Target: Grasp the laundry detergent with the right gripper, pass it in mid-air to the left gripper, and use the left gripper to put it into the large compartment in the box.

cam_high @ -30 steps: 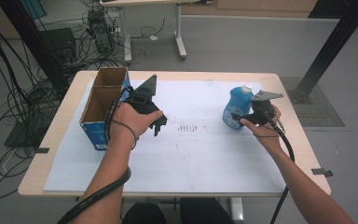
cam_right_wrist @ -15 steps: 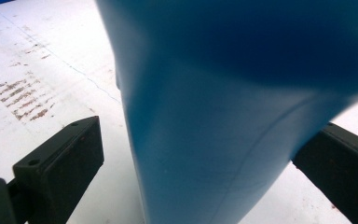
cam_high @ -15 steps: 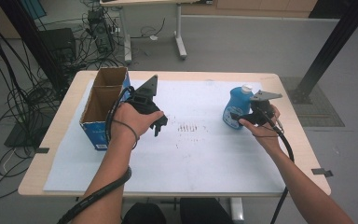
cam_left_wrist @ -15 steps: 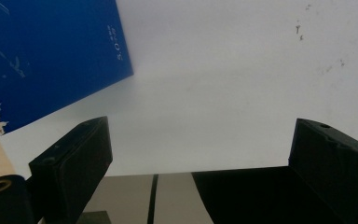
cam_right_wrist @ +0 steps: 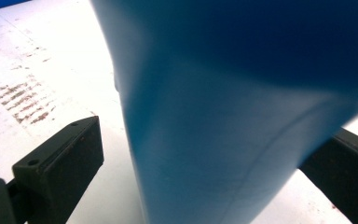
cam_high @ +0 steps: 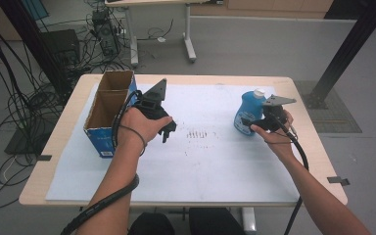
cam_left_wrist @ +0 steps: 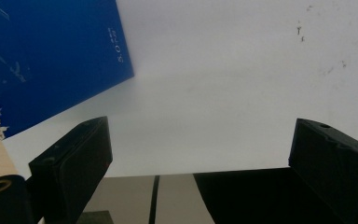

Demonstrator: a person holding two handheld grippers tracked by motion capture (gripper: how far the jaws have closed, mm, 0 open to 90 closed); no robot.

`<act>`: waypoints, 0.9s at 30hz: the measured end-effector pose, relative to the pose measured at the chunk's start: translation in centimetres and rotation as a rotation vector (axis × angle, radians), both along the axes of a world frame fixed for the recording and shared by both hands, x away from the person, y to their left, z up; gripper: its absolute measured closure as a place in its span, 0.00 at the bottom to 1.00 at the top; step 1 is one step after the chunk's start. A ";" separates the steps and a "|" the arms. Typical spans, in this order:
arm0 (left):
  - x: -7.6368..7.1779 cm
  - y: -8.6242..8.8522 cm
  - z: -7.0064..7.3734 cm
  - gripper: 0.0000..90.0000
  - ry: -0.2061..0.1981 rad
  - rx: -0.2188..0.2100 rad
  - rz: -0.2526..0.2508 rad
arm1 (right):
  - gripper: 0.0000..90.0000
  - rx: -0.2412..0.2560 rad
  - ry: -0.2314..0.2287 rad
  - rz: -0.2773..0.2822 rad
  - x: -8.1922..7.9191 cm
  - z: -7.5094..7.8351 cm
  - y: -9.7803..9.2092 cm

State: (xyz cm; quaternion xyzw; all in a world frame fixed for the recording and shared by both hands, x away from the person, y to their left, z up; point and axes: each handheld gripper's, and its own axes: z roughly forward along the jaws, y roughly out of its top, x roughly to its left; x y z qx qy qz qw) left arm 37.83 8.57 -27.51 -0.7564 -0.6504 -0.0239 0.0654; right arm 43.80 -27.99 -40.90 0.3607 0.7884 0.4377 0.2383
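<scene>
While one blue bottle (cam_high: 248, 111) stands between the right tongs (cam_high: 247, 122) (gaping, ungripped), the left tongs (cam_high: 167, 132) gape empty.

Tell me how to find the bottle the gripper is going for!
Look at the wooden table with the big white sheet on it. Go to its right side, where the right gripper has its open jaws on either side of the bottle. It is bright blue with a small white cap, rounded and standing up, unlike the long blue cardboard box at the left.

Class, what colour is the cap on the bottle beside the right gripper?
White, on a blue bottle; the cap shows best in the high view.
</scene>
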 end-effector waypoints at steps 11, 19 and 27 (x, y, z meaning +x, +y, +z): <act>0.0 -0.1 0.1 0.07 -0.003 -0.002 0.000 | 0.02 0.007 -0.014 0.003 -0.2 -0.3 0.0; 0.0 -0.3 0.4 0.07 -0.008 -0.001 0.001 | 0.02 0.012 -0.017 0.005 -0.2 -0.2 0.0; 0.1 -0.4 0.3 0.07 -0.007 0.000 -0.001 | 0.02 0.020 -0.016 0.006 -0.2 -0.2 -0.1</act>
